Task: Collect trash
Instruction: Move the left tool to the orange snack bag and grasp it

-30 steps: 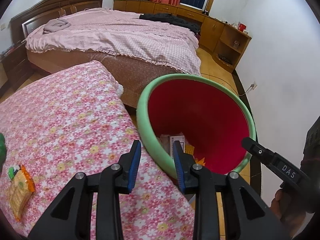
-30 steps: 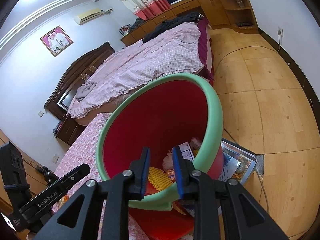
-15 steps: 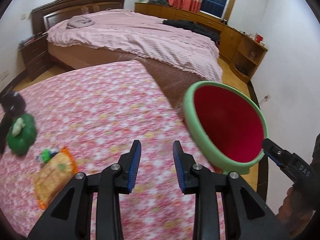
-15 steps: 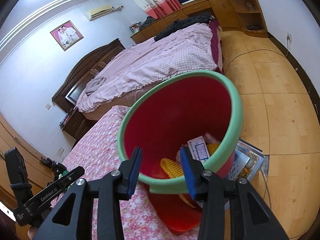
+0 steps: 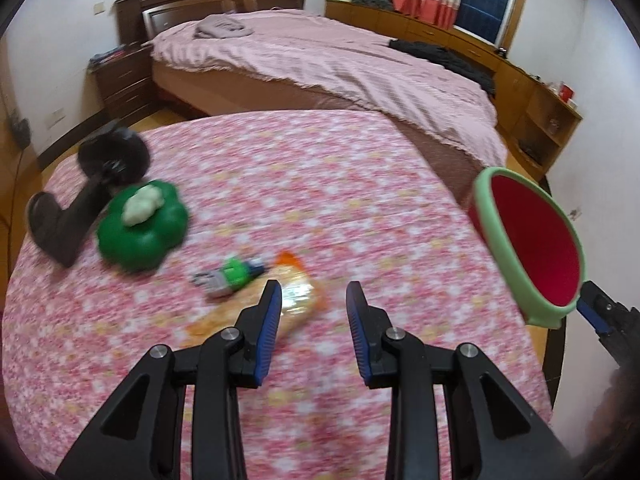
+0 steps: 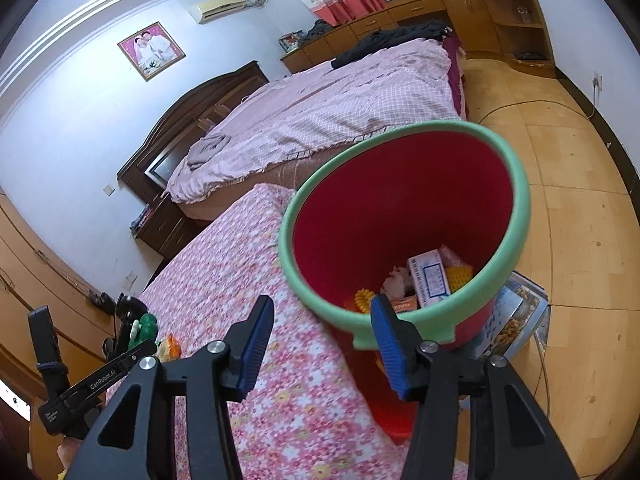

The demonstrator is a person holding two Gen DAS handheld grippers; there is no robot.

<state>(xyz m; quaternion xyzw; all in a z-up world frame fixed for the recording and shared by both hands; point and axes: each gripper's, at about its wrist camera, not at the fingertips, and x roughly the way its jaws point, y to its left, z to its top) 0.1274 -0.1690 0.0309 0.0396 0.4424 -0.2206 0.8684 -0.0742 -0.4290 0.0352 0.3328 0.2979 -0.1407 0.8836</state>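
Note:
An orange snack wrapper (image 5: 298, 302) lies on the floral tablecloth (image 5: 320, 200), just ahead of my open, empty left gripper (image 5: 314, 306). A small green and grey wrapper (image 5: 230, 274) lies beside it on the left. The red bin with a green rim (image 6: 404, 216) stands off the table's right edge and holds a white box (image 6: 428, 280) and yellow scraps. My right gripper (image 6: 320, 326) is open and empty at the bin's near rim. The bin (image 5: 532, 240) also shows at the right of the left wrist view.
A green pepper-shaped object (image 5: 142, 226) with a white lump on it and a black stand (image 5: 88, 196) sit at the table's left. A large bed (image 5: 340, 68) lies beyond the table. Books (image 6: 516, 320) lie on the wooden floor beside the bin.
My left gripper has swung left from the bin to over the table, so the wrappers now lie just ahead of it. My right gripper has opened wider and drawn back from the bin.

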